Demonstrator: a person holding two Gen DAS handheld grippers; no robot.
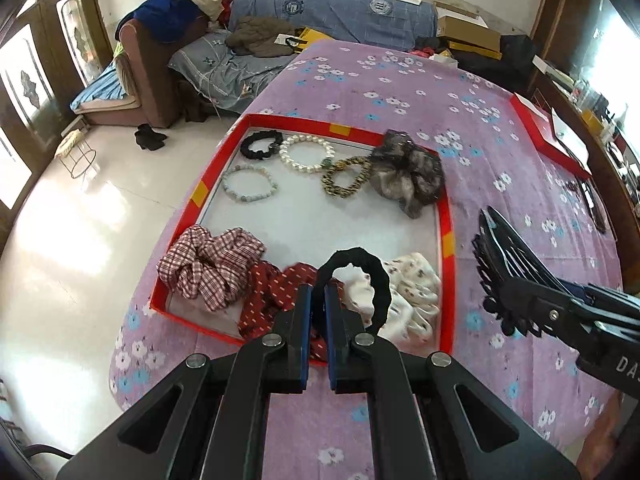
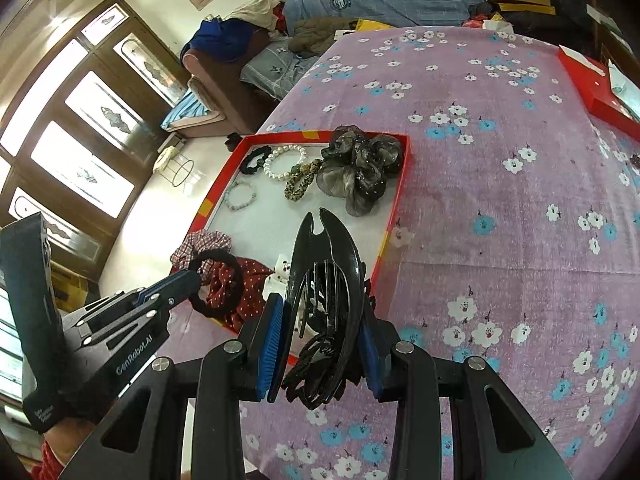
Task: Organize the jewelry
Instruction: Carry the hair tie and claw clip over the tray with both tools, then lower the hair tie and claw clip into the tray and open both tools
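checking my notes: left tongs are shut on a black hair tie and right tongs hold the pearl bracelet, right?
Not quite. The right tongs hold a black hair claw clip, as the right wrist view shows; the pearl bracelet lies in the red tray. The left tongs are indeed shut on the black hair tie.

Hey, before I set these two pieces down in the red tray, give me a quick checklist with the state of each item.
1. Left tongs shut on the black hair tie: ok.
2. Right tongs shut on the black hair claw: ok.
3. Red tray flat on the floral cloth, open on top: ok.
4. Bare tray floor left in the middle, between the bracelets and the scrunchies: ok.
5. Hair tie over the tray: ok, it hangs above the red dotted scrunchie.
6. Hair claw over the tray: cannot tell, it sits near the tray's right rim.
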